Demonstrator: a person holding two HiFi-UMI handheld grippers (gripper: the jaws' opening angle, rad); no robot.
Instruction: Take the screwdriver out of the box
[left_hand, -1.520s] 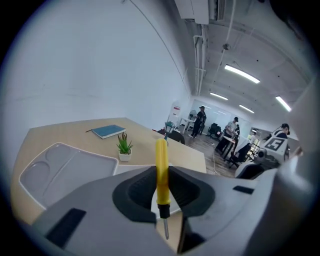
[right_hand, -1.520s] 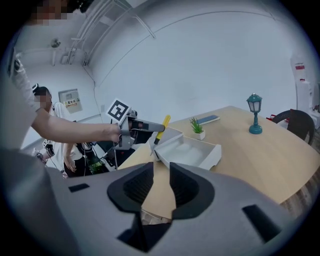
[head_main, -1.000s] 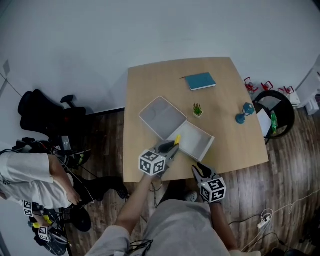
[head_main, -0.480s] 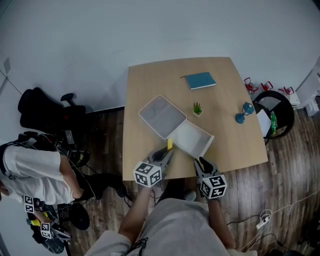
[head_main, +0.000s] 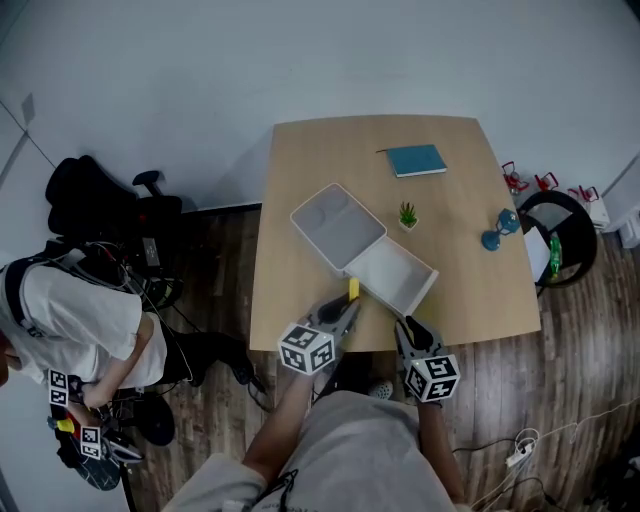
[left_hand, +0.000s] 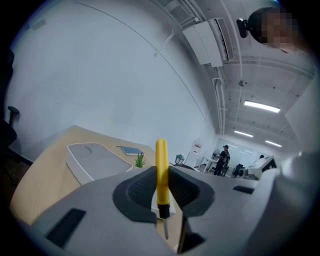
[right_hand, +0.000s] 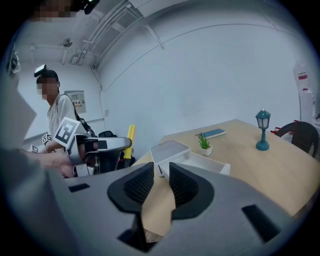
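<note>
Left gripper pinched the yellow screwdriver between its jaws, handle up, outside the white box and above the table near its front edge. Right gripper hovered alongside, jaws apart and holding nothing.

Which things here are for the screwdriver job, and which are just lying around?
For the job: the screwdriver, held in the left gripper; the white box; its lid; the right gripper, open and empty.
Just lying about: the blue book, the little plant, the small lamp.
</note>
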